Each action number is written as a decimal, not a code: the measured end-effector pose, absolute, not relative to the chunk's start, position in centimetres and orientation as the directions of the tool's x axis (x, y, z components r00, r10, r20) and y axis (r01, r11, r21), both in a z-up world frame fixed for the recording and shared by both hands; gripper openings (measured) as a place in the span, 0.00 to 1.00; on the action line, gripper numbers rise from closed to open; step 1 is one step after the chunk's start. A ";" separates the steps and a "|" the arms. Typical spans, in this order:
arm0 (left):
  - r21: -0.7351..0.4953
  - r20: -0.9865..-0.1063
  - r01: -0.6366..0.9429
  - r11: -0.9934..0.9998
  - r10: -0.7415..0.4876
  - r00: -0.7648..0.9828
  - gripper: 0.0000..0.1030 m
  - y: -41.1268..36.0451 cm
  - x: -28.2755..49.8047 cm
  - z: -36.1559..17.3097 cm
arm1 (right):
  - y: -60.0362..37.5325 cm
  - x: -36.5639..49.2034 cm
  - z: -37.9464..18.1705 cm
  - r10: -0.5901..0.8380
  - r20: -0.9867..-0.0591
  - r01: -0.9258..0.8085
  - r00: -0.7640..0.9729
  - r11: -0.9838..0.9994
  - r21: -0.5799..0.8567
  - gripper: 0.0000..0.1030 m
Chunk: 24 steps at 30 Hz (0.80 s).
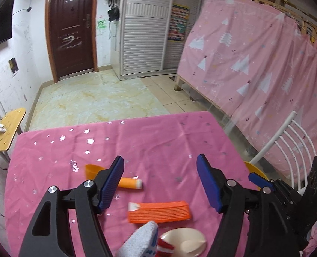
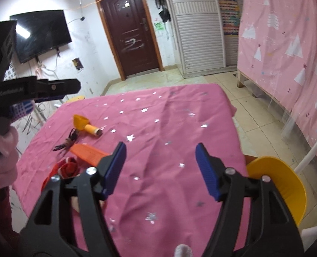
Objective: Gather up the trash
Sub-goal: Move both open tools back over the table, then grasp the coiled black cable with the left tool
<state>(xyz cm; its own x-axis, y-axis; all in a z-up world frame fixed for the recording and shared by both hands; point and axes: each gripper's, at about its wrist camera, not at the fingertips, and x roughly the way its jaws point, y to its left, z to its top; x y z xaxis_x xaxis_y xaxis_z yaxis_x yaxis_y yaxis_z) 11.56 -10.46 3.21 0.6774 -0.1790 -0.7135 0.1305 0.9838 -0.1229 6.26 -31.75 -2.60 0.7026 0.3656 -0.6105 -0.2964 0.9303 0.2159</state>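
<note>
The pink tablecloth [image 1: 158, 141] is spread over the table, and the trash is scattered on its near left part. A yellow bin [image 2: 283, 184] is seen at the table's right edge, just beside the right gripper [image 2: 160, 169]; it is judged to be where the trash belongs. The flat orange wrapper [image 1: 158, 212] lies nearest, between the fingers of the left gripper [image 1: 160, 182] as that camera sees it, but untouched. It is judged light and stiff enough to be pinched across its short width. A cream-coloured dish-like piece [image 1: 186, 242] lies nearer still, its make unclear. The orange tube [image 1: 130, 183] with a white end lies just beyond the wrapper; it is judged light and apt to roll, so it is best taken across its middle. A small orange cup [image 1: 92, 171] sits far left of the tube. Both grippers are seen spread wide with nothing between their pads.
</note>
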 end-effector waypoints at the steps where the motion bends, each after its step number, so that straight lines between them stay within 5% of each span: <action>1: -0.125 -0.714 0.124 0.984 -0.176 0.678 0.62 -9.9 11.6 3.1 | -31.3 6.3 -2.6 0.369 -0.613 -0.305 0.698 0.929 0.212 0.63; 24: -0.087 -0.789 0.023 0.996 -0.083 0.608 0.64 -1.7 12.0 -3.0 | -24.7 6.3 -3.2 0.378 -0.676 -0.398 0.632 0.908 0.135 0.70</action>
<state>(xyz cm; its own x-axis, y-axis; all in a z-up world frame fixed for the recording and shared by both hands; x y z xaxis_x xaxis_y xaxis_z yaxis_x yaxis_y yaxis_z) 11.95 -1.67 -2.96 0.6085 -0.0825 -0.7893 0.0227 0.9960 -0.0866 6.25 -24.65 -3.22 0.6323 0.3776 -0.6765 -0.3975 0.9076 0.1351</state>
